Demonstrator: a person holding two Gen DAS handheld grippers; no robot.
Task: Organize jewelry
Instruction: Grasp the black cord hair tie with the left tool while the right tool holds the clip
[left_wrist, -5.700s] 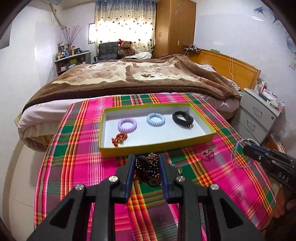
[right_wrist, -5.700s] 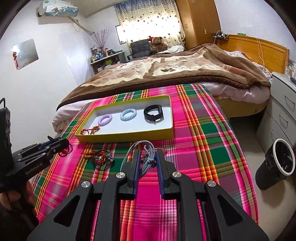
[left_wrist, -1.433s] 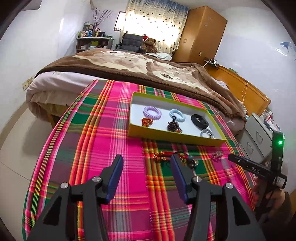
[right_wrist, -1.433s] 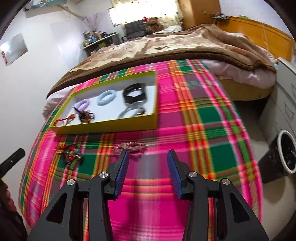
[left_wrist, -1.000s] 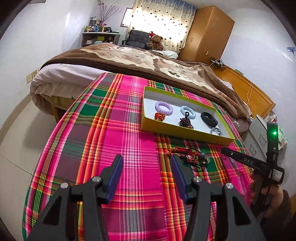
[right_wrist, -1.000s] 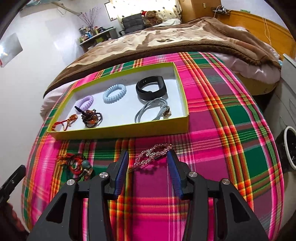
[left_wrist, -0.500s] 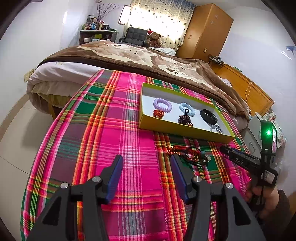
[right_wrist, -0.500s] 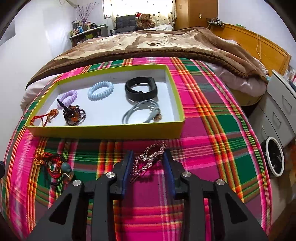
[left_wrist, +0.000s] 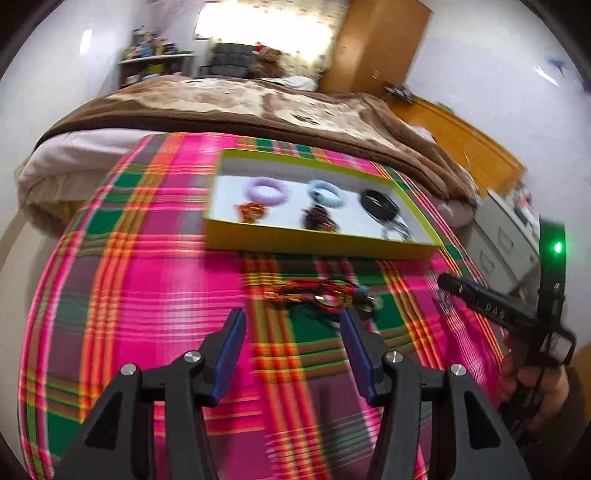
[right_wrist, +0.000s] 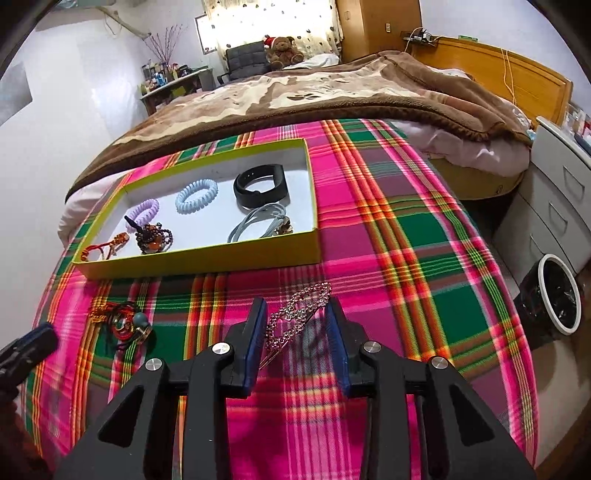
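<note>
A yellow-green tray (right_wrist: 207, 258) (left_wrist: 317, 245) on the plaid cloth holds a purple coil tie (right_wrist: 144, 208), a blue coil tie (right_wrist: 195, 195), a black band (right_wrist: 260, 186), a grey cord (right_wrist: 258, 221), a dark bead bracelet (right_wrist: 153, 236) and a red knot cord (right_wrist: 107, 247). A sparkly hair clip (right_wrist: 297, 314) lies on the cloth between the fingers of my right gripper (right_wrist: 297, 325), which is open around it. A red cord bundle (left_wrist: 325, 295) (right_wrist: 123, 321) lies just ahead of my open, empty left gripper (left_wrist: 293, 343).
A bed with a brown blanket (right_wrist: 332, 92) lies beyond the table. A white drawer unit (right_wrist: 557, 184) and a black bin (right_wrist: 552, 295) stand at the right. The table's edge drops off on the right side.
My right gripper has moved forward so the hair clip lies deeper between its fingers. My left gripper has swung toward the red cord bundle; its view is blurred.
</note>
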